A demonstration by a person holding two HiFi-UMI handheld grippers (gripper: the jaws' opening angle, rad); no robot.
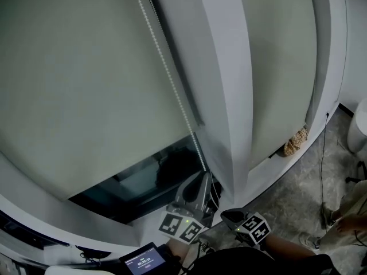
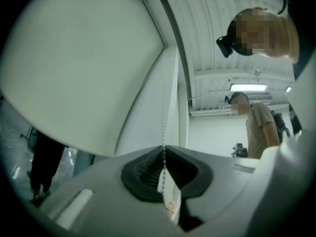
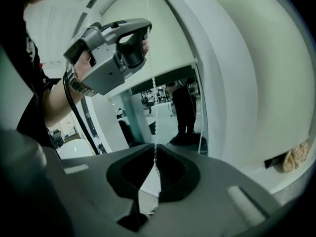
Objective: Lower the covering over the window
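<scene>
Pale roller blind [image 1: 86, 79] is covering most of the window, leaving dark glass [image 1: 143, 182] below. You are pinching the taut bead chain [image 1: 169, 79], running vertically along its right edge, in both closed grippers, left gripper [image 1: 204, 179] above right gripper [image 1: 228, 214].

The left gripper [image 1: 202, 179] and the right gripper [image 1: 230, 215] had pale grey moulded shells, each with a marker cube [image 1: 181, 226] of black-and-white squares. Black ribbed pads [image 2: 143, 169] lined the jaws. A black cable [image 3: 80, 115] trailed by the left handle, and a metallic band [image 3: 75, 83] ringed that wrist.
</scene>
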